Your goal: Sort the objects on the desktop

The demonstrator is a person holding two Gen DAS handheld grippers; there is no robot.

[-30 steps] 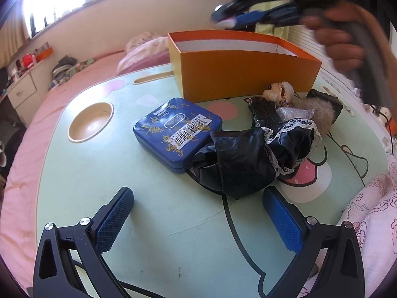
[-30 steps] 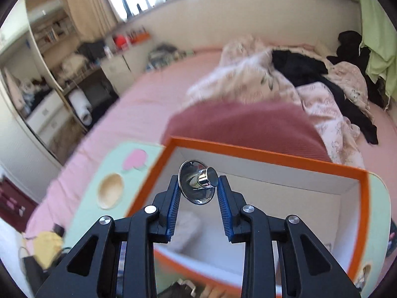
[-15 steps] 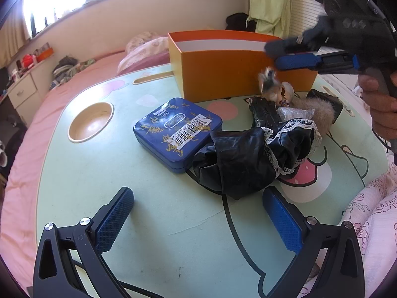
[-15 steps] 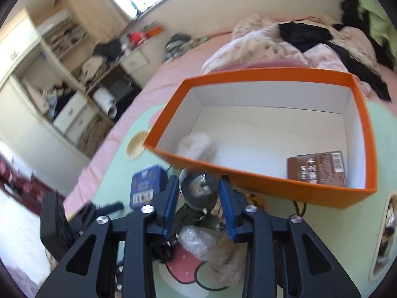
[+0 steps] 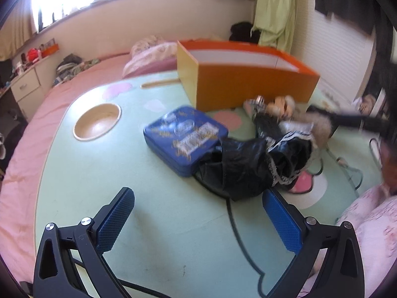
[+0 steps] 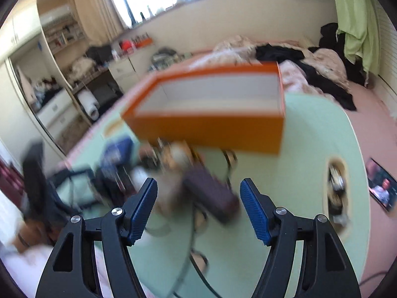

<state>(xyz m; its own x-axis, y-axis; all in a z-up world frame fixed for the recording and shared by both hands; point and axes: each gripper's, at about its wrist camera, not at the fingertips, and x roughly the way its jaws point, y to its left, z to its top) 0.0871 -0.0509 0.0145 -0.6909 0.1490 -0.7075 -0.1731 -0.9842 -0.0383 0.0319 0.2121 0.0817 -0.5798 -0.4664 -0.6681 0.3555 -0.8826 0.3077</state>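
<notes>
Pale green desk point(image 5: 153, 223) on a pink bed, clutter beside an orange box point(image 5: 250, 87).
Left gripper point(image 5: 198, 223) fingers stand wide and empty near the blue tin point(image 5: 184, 136) and black bag point(image 5: 243, 166). Right gripper point(image 6: 198, 208) fingers are opening, gripping nothing, above a blurred dark case point(image 6: 211, 197).

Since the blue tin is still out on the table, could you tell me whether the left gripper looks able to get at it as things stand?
Probably yes. The left gripper is open and empty, with bare table between it and the blue tin. The only snag is the black bag, which overlaps the tin's right edge and might get caught.
</notes>
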